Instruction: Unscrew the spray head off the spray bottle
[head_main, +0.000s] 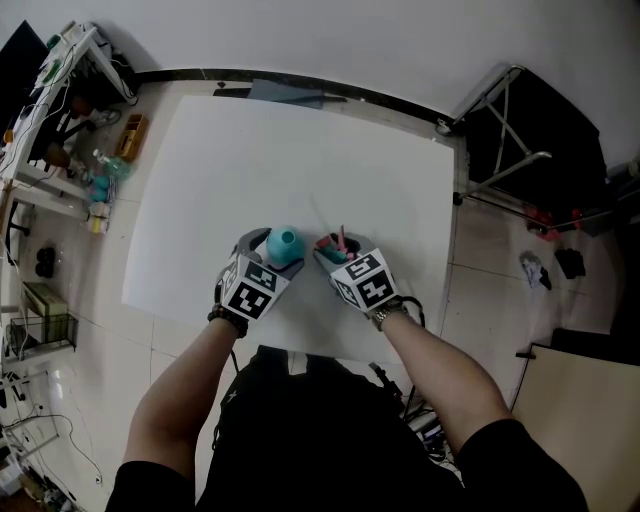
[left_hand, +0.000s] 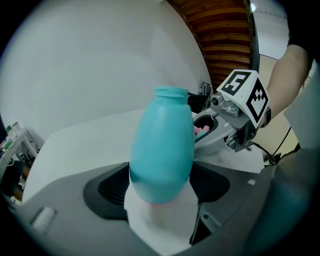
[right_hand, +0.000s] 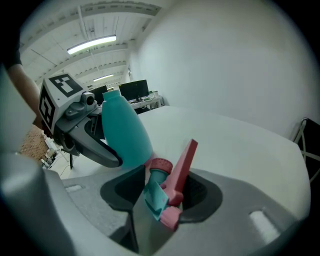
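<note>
Head's off the neck. Left tool (left_hand: 160, 192) is clamped on the teal bottle (left_hand: 162, 145), frame centre in the head view. Right tool (right_hand: 167, 200) is part open, with the spray head (right_hand: 167, 187) loose and tilted between its jaws, just right of the bottle. We'd rest it on the table (head_main: 250, 160), open wider and back out clear of the pink trigger. Bottle's opaque, so we can't tell the contents.

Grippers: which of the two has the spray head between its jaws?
The right gripper: the pink-and-teal spray head sits between its jaws. The left gripper clamps the teal bottle instead, its neck open.
</note>
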